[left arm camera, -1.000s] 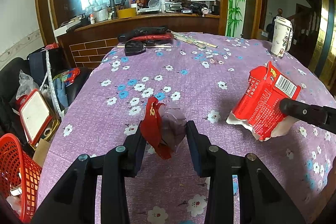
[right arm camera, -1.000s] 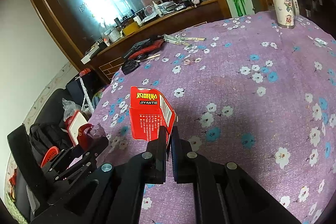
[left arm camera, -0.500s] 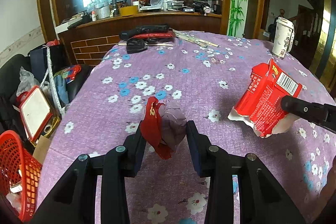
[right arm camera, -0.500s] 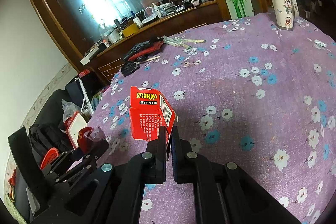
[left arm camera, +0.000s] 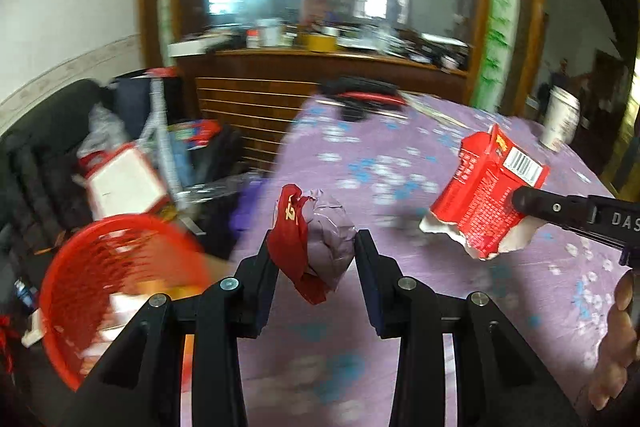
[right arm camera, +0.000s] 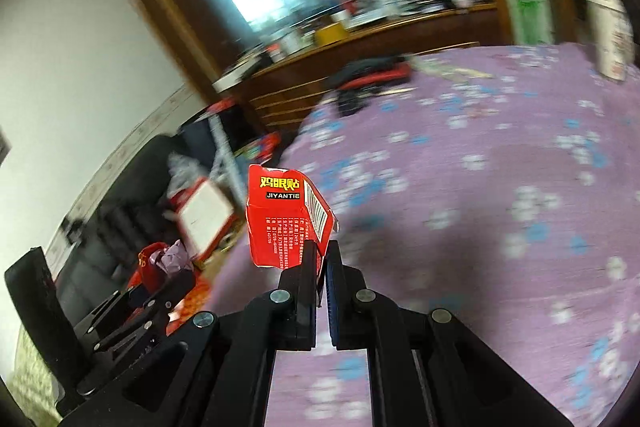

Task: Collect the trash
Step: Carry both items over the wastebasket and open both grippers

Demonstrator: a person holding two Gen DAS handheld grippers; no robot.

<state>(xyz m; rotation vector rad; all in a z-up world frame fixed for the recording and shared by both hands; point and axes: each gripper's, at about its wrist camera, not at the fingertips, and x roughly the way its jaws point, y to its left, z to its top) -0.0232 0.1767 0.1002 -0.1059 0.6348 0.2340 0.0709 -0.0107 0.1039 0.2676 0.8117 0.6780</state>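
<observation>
My left gripper (left arm camera: 316, 247) is shut on a crumpled red and grey-purple wrapper (left arm camera: 328, 239), held above the left edge of the table (left arm camera: 400, 163). Just to its right, my right gripper (left arm camera: 528, 203) pinches a torn red cardboard box (left arm camera: 480, 195) with a barcode. In the right wrist view the red box (right arm camera: 280, 219) stands up from the right gripper (right arm camera: 322, 255), whose jaws are clamped on its lower edge. The left gripper (right arm camera: 160, 275) with the wrapper (right arm camera: 164, 259) shows at lower left. A red mesh basket (left arm camera: 112, 283) sits on the floor, below and left of the wrapper.
The purple flowered tablecloth (right arm camera: 480, 187) carries a paper cup (left arm camera: 560, 123) at the far right and black and red items (left arm camera: 360, 95) at the far edge. A dark sofa (left arm camera: 40, 147) with bags and a white board (left arm camera: 124, 183) lies left. A hand (left arm camera: 616, 347) shows at lower right.
Both grippers swung left and rose a little, still holding the wrapper and the box. The table's left edge and the red basket now sit much nearer the middle of view.
</observation>
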